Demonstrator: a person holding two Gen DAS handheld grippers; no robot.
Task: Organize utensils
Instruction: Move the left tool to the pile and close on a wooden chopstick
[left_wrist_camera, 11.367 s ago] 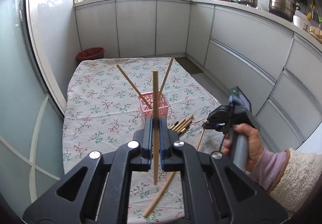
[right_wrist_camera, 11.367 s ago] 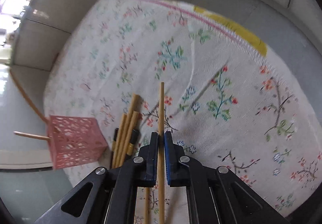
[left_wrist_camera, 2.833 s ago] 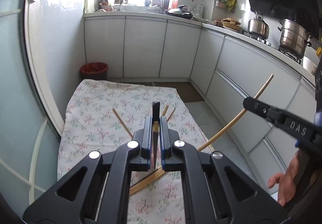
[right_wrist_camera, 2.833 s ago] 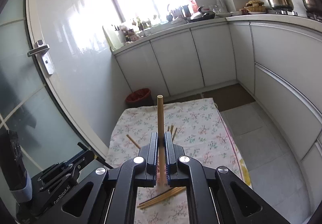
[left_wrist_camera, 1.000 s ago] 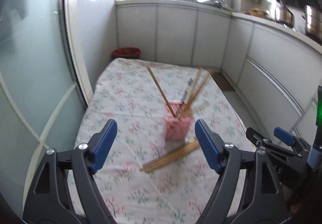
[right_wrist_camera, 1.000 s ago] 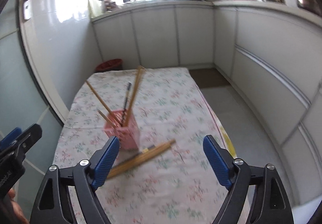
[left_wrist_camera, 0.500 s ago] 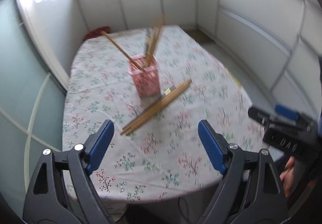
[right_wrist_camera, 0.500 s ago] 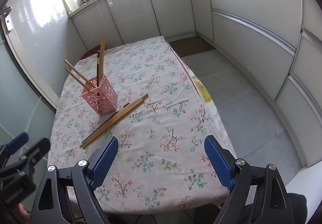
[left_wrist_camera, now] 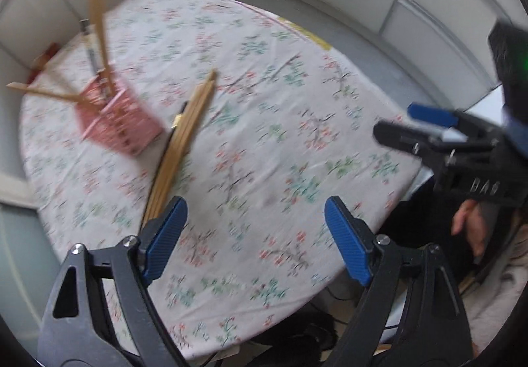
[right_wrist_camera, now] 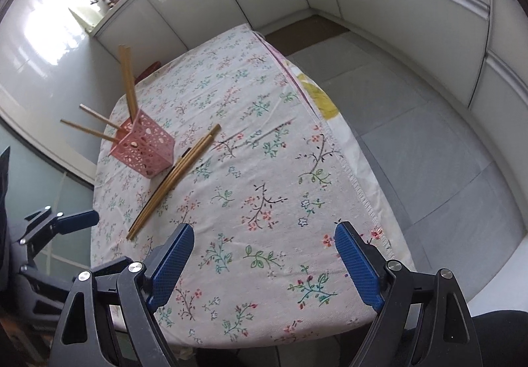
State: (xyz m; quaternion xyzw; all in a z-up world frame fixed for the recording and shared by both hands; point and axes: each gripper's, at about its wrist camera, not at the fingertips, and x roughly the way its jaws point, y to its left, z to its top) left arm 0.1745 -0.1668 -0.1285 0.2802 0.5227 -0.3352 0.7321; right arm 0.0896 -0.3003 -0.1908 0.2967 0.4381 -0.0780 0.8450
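A pink perforated holder (right_wrist_camera: 145, 150) stands on the floral tablecloth (right_wrist_camera: 264, 169) with several wooden chopsticks (right_wrist_camera: 127, 80) leaning in it; it also shows blurred in the left wrist view (left_wrist_camera: 118, 122). A bundle of loose chopsticks (right_wrist_camera: 175, 175) lies on the cloth beside the holder, also in the left wrist view (left_wrist_camera: 181, 139). My left gripper (left_wrist_camera: 254, 221) is open and empty above the cloth's near part. My right gripper (right_wrist_camera: 264, 245) is open and empty above the near edge. The right gripper shows at the right in the left wrist view (left_wrist_camera: 439, 132).
White cabinets (right_wrist_camera: 396, 4) run around the room. Grey floor (right_wrist_camera: 429, 142) lies to the right of the table. A red bin (right_wrist_camera: 150, 70) sits behind the table. A glass door (right_wrist_camera: 33, 169) stands at the left.
Both grippers, earlier shut on one chopstick each, have opened and are empty. More chopsticks stand in the holder. Both have since dropped lower and tilted down toward the cloth.
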